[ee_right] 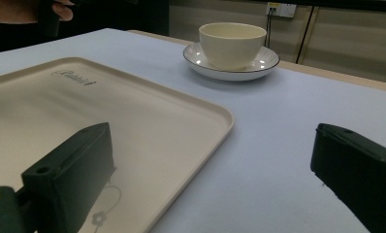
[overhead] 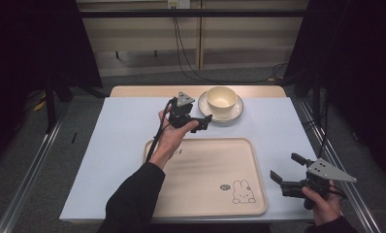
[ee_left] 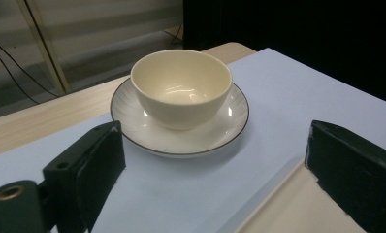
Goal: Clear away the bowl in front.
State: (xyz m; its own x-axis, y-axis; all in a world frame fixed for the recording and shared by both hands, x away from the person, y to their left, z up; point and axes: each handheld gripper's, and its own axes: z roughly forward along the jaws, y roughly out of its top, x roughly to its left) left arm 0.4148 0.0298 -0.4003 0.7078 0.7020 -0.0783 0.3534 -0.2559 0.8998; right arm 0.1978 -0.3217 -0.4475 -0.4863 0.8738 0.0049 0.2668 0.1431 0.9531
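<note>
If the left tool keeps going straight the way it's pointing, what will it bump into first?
Probably the saucer under the cream bowl: both sit dead ahead between the left tool's open jaws, the saucer's rim nearest. Depth is uncertain.

1. Right gripper (ee_right: 215,174), jaws wide apart, above the tray's edge.
2. Beige tray (ee_right: 147,116) on the table (ee_right: 278,145).
3. Cream bowl (ee_right: 232,43) upright on a saucer (ee_right: 266,65) near the table's far edge.
</note>
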